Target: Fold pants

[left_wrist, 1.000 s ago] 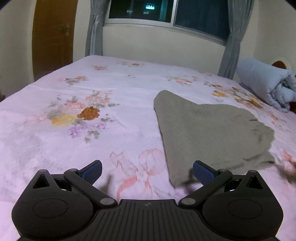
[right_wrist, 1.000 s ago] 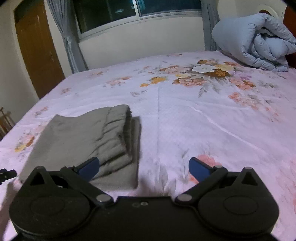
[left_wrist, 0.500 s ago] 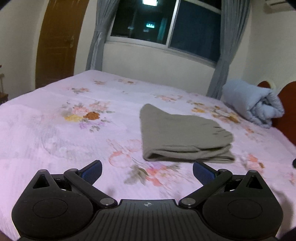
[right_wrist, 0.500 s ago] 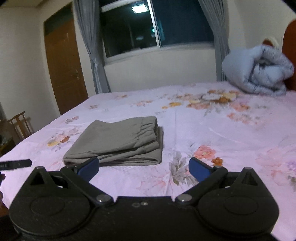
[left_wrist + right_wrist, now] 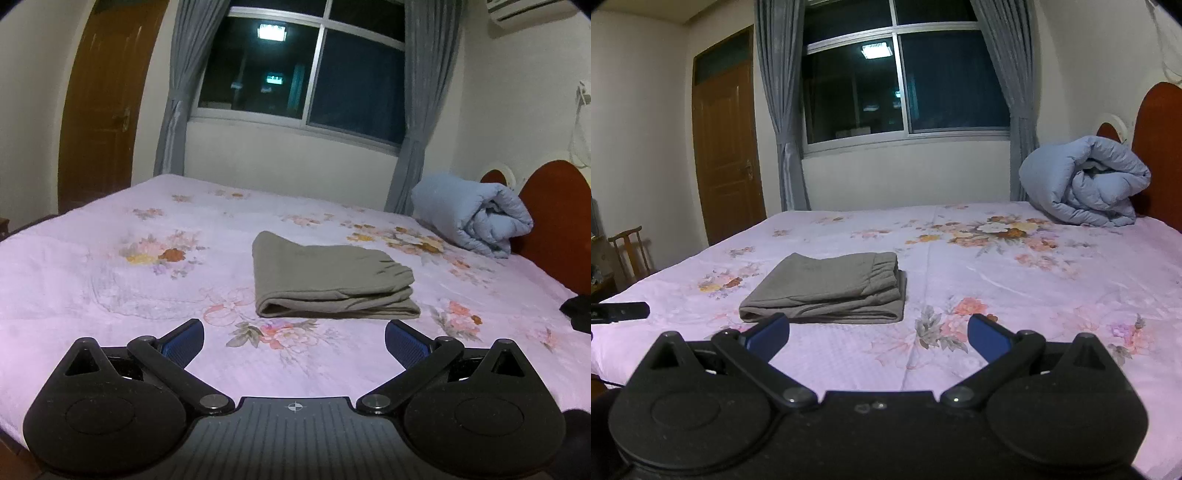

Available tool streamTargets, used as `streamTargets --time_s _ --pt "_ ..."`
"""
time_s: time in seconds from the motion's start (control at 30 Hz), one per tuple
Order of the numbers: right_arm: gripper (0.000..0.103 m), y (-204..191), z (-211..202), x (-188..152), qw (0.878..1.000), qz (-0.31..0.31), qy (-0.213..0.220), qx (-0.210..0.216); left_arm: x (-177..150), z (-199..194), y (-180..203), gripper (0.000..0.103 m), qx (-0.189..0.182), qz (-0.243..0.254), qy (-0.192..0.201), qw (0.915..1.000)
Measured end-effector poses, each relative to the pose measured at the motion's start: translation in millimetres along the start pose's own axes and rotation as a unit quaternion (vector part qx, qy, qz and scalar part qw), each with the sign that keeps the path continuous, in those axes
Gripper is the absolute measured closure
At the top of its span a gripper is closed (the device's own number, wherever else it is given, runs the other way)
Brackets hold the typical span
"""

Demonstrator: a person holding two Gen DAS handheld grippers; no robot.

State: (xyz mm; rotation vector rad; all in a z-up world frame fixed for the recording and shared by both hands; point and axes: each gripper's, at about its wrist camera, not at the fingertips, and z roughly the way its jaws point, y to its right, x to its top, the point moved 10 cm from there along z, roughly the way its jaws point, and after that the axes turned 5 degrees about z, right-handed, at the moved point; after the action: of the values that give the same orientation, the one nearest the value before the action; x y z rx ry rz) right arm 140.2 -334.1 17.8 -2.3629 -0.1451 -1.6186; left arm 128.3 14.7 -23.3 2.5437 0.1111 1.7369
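The bed lies bare all round the folded pants, so there is open sheet to reach them from the near edge and from either side. The only bulk on it is the rolled blue duvet, well apart by the headboard. Something dark sits at the right edge.

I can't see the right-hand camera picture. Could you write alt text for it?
Grey-green pants lie folded into a neat stack on a bed with a pink floral sheet. The right gripper hangs in front with its blue-padded jaws open and empty. Behind are a rolled blue quilt, a dark window and a wooden door.
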Motion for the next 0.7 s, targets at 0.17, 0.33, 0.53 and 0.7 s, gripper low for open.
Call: streamTargets --time_s 0.17,0.33,0.53,0.7 --pt "0.006 -12 -14 -9 1.0 -0.021 0.017 -0.002 -5 -26 10 0.0 -0.002 0.021 0.021 0.9996" --pt "0.006 -14 -13 -16 0.999 -0.04 0.028 -0.017 -6 -40 21 0.0 -0.001 0.053 0.046 0.9975" --pt "0.006 0 -9 -23 0.998 -0.014 0.033 -0.042 -8 -44 20 0.0 0.007 0.044 0.084 0.9954" --pt "0.006 -5 -11 -24 0.998 -0.028 0.039 -0.037 -11 -40 20 0.0 0.004 0.043 0.073 0.9964"
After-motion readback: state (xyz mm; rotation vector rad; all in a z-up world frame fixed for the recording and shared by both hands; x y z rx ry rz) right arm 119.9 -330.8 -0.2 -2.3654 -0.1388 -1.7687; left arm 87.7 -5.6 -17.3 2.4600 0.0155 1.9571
